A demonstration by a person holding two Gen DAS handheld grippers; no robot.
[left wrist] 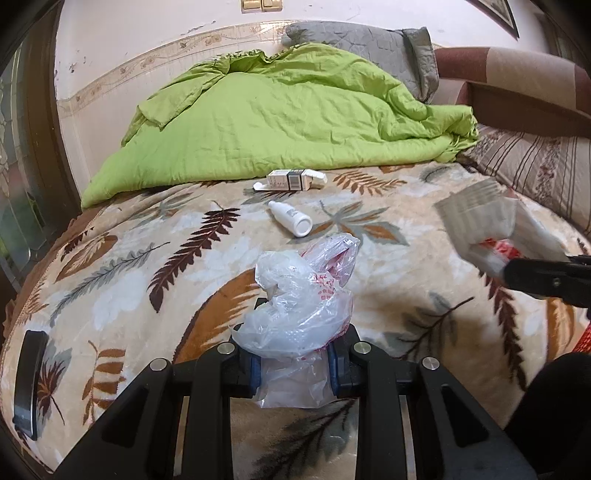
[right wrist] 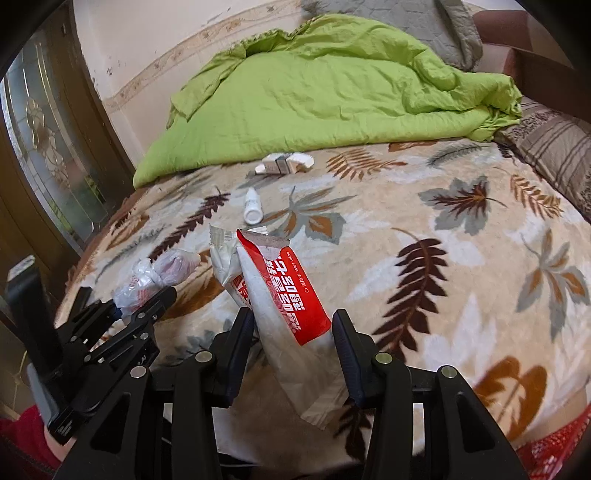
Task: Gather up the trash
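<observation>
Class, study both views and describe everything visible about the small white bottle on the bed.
The small white bottle is plastic-looking, with a narrow white cap and a printed label on its side. It lies on its side on the leaf-patterned blanket, flat base toward the cameras, cap pointing toward the carton beyond it. It seems closed. Neither gripper touches it.

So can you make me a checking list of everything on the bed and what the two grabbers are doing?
Surface: leaf-print blanket on a bed.
Job's things: plastic bag, red-and-white wet-wipe packet, white bottle lying down, small carton.
Clutter: green quilt, grey pillow, dark phone-like object.
Grippers: left gripper shut on the bag; right gripper around the packet, grip unclear.
Cables: nothing seen.
Surroundings: wall, glass door.
</observation>
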